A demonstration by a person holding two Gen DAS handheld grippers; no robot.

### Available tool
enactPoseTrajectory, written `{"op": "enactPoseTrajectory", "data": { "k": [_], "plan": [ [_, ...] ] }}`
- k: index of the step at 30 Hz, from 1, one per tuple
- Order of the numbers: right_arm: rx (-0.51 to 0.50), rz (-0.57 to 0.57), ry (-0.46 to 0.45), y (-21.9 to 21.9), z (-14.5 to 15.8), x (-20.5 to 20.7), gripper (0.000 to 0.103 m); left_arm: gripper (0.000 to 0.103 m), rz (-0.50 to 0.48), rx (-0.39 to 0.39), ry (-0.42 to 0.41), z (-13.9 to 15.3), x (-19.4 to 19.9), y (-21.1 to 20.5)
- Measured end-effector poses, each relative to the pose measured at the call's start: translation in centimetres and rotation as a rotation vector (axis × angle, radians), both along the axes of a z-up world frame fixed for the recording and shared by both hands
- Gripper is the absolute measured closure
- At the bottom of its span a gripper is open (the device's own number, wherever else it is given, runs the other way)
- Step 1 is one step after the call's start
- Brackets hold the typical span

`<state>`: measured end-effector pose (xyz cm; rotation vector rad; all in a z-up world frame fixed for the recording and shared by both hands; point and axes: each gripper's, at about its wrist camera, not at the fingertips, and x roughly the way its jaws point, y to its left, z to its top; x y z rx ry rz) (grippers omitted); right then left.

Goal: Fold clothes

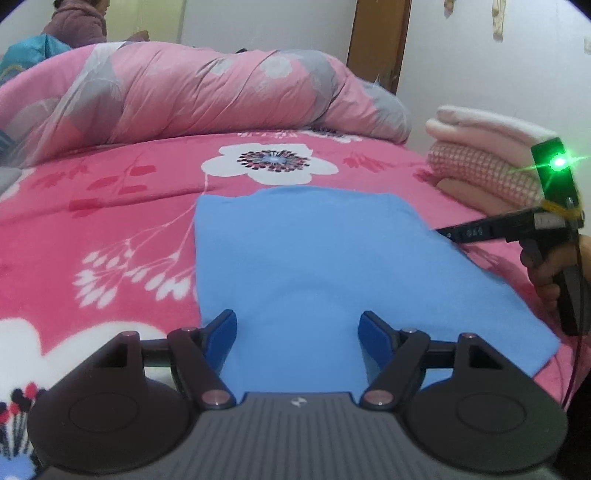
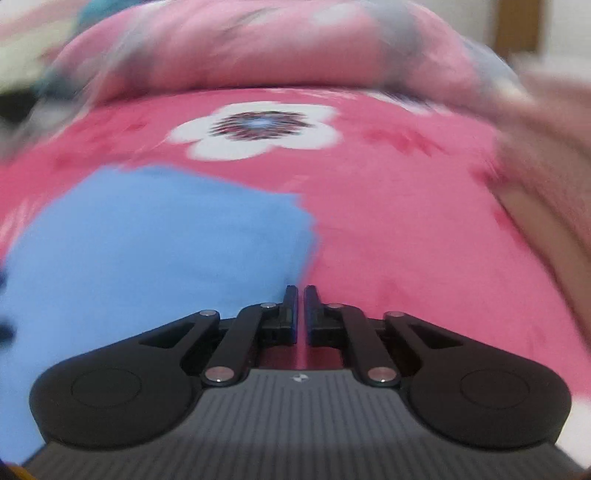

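- Left tongs (image 1: 299, 325): spread wide, blue pads (image 1: 223, 334) on either side of bare cloth, nothing between them. Whether the pads touch the cloth cannot be told; the housing covers the near edge.
- Blue cloth (image 1: 306, 258): lies flat on the bed, a folded rectangle, its near edge hidden under the left tongs' body. The right corner reaches toward the bed's right side.
- Right tongs (image 2: 300, 295): fingers drawn nearly together, only a thin slit between them, nothing visibly held. In the right wrist view they sit at the right edge of the blue cloth (image 2: 155, 251), over the pink blanket (image 2: 406, 240); contact with the cloth is not resolvable because the whole frame is motion-blurred.
- In the left wrist view the right tongs (image 1: 443, 232) enter from the right with the tip at the cloth's right edge. A hand (image 1: 546, 273) grips the handle, partly cut off by the frame. A green light (image 1: 559, 162) glares on top.
- Pink blanket (image 1: 110, 221) with white flower print covers the bed.
- Stack of folded items (image 1: 480, 155), pale pink and checked, sits at the right, beyond the cloth, partly hidden behind the light.
- Rumpled pink and grey quilt (image 1: 203, 96) lies across the far side of the bed.
- A person (image 1: 77, 22) sits at far left, mostly cut off.
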<state>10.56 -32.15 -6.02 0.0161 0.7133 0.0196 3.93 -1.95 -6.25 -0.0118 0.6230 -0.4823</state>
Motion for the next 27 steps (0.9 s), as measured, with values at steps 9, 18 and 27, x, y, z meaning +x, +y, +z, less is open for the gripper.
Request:
{"op": "enactPoseTrajectory", "data": {
  "k": [9,18,27],
  "plan": [
    [0.055,0.013,-0.05,0.1,1.9,1.6,0.103,0.022,-0.037,-0.038,-0.031,-0.7,-0.2,0.4],
    [0.093,-0.044,-0.06,-0.4,3.4,3.3,0.099,0.016,-0.062,-0.112,-0.039,-1.1,-0.1,1.1],
    [0.168,-0.04,0.016,1.8,1.2,7.5,0.097,0.019,0.045,-0.33,0.009,0.8,0.6,5.7]
  ]
}}
